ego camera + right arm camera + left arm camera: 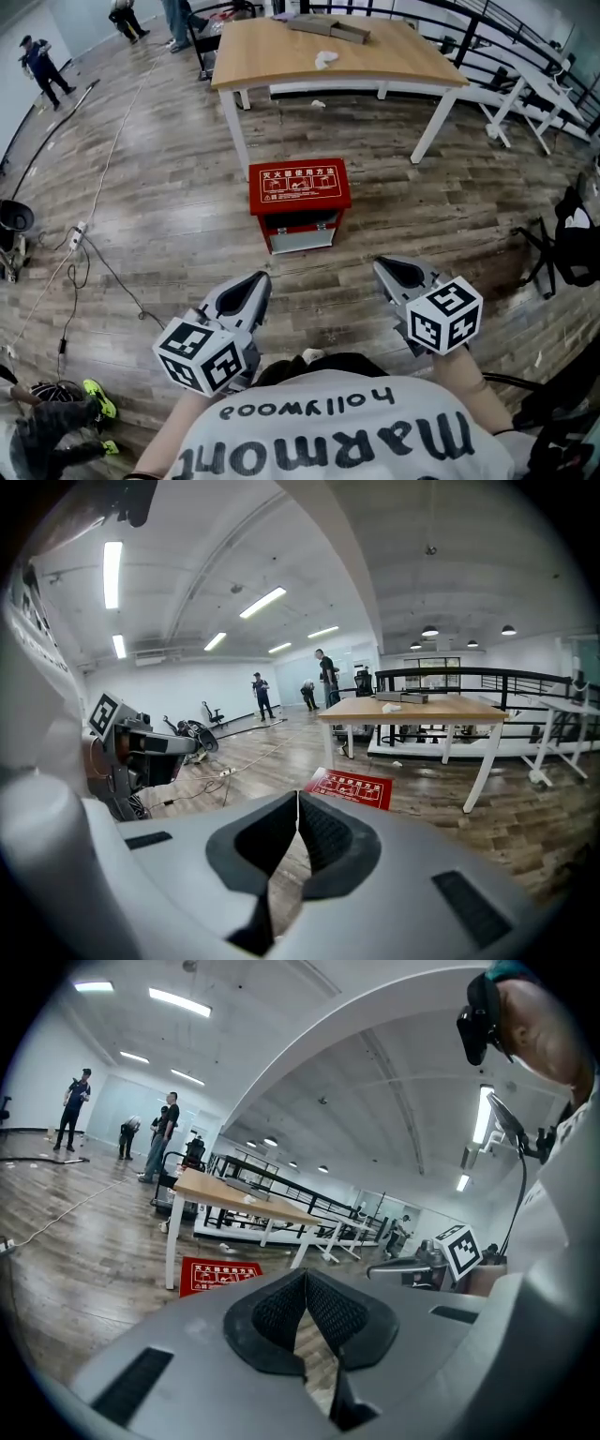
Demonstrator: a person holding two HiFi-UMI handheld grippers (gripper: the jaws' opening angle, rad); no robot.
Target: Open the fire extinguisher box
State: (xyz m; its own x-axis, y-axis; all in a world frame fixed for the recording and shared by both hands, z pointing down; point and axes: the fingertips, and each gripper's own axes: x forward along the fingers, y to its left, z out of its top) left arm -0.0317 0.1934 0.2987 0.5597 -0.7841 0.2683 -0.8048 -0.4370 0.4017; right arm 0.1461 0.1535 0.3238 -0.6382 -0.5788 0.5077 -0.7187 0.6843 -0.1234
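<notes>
grippers come first, one in each hand, held low in front of the person's white shirt (328, 431). both are smooth grey plastic shells, each with a black-and-white marker cube at the back and black ribbed pads at the nose. the left gripper (262, 277) has its jaws pressed together, the pads meeting at the tips with nothing between them. the right gripper (382, 266) is clenched the same way and just as empty. both noses aim forward and a little down.

past the tips, on a floor (169, 187) of worn grey-brown wood planks, stands the box (298, 187). it's a squat red metal case with a flat lid printed with white characters and diagrams. under the lid is a paler front panel with two small catches. the lid is down, so what it holds can't be seen. it sits ahead of both grippers, roughly between their lines, and touches neither.

just behind the box is a table (281, 56), a pale wood top on white legs, with a crumpled white scrap (325, 59) and a flat grey pack (330, 28) on it. off to the left a thin cable (105, 265) trails over the planks. further back are black railings (487, 28) and a few people (42, 66) standing.
</notes>
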